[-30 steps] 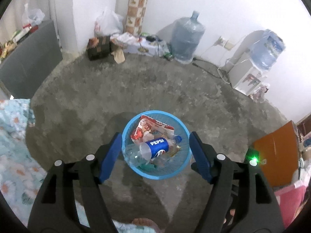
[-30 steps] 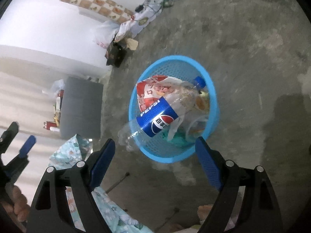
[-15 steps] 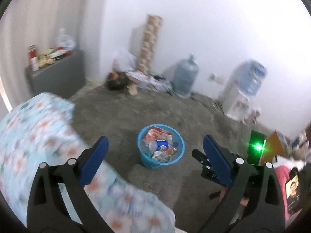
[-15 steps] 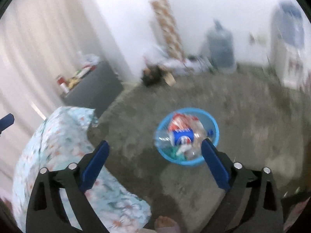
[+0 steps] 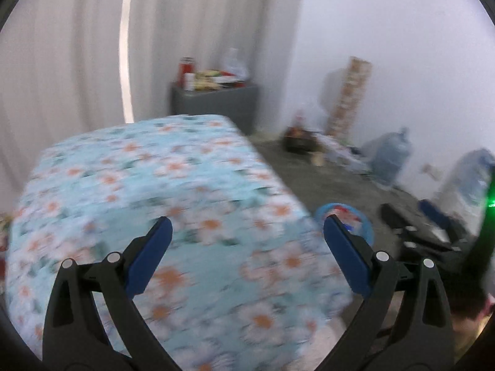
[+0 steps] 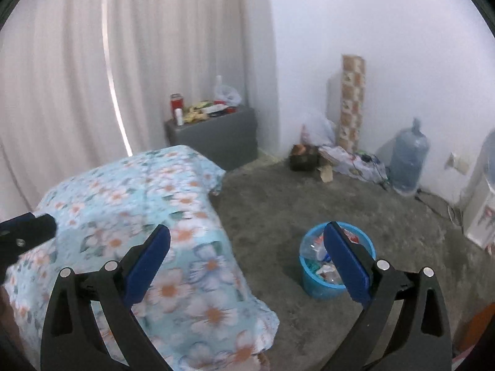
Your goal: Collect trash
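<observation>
A blue mesh trash basket (image 6: 315, 284) stands on the grey floor, filled with a plastic bottle and wrappers; my right finger partly hides it. In the left wrist view its rim (image 5: 362, 213) shows behind the bed corner. My left gripper (image 5: 246, 238) is open and empty above the floral bedspread (image 5: 154, 185). My right gripper (image 6: 246, 247) is open and empty, high over the bed edge and floor. The left gripper's tip (image 6: 27, 232) shows at the far left of the right wrist view.
A bed with a light-blue floral cover (image 6: 139, 204) fills the left. A grey cabinet (image 6: 216, 136) with bottles stands by the curtain. Bags, a checked roll (image 6: 352, 102), a water jug (image 6: 408, 160) and a dispenser (image 6: 482, 213) line the far wall.
Both grippers have risen and swung left, away from the basket. The basket has shrunk to the lower right and the bed now fills the views. Both stay open.
</observation>
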Demonstrator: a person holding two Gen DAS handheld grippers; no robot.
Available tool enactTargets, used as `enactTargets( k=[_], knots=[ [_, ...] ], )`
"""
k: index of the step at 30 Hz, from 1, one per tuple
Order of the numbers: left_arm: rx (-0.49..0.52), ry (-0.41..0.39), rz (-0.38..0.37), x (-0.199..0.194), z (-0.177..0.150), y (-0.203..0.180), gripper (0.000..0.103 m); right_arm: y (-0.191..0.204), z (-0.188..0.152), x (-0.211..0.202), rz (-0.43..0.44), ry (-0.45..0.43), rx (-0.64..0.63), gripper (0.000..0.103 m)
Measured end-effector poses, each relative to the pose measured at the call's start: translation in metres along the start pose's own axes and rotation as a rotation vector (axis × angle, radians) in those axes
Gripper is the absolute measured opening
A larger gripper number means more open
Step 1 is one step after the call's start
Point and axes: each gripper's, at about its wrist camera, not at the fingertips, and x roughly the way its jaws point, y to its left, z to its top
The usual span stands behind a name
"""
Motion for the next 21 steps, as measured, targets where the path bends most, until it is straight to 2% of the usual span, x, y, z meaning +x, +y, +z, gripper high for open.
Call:
enactTargets(
  k=[2, 6, 10, 13, 17, 21],
  knots=[
    [-0.006, -0.029, 0.086, -0.009, -0.01, 0.007, 0.094, 0.008, -0.002, -0.006, 0.015, 0.007, -0.02, 0.096],
    [0.004, -0.046, 0.198, -0.019, -0.022, 0.012, 0.094, 0.021, -0.004, -0.016, 0.017, 0.02, -0.083, 0.096],
    [-0.007, 0.042, 0.232, -0.012, -0.032, 0.01, 0.094, 0.028, -0.013, -0.026, 0.028, 0.028, -0.15, 0.096],
    [-0.034, 0.107, 0.268, -0.006, -0.043, 0.008, 0.094, 0.028, -0.026, -0.024, 0.012, 0.108, -0.194, 0.096],
    [-0.087, 0.177, 0.278, -0.001, -0.059, 0.009, 0.094, 0.025, -0.042, -0.016, -0.044, 0.206, -0.236, 0.096],
    [-0.118, 0.219, 0.287, 0.004, -0.067, 0.011, 0.094, 0.021, -0.053, -0.012, -0.083, 0.254, -0.252, 0.096]
  ],
)
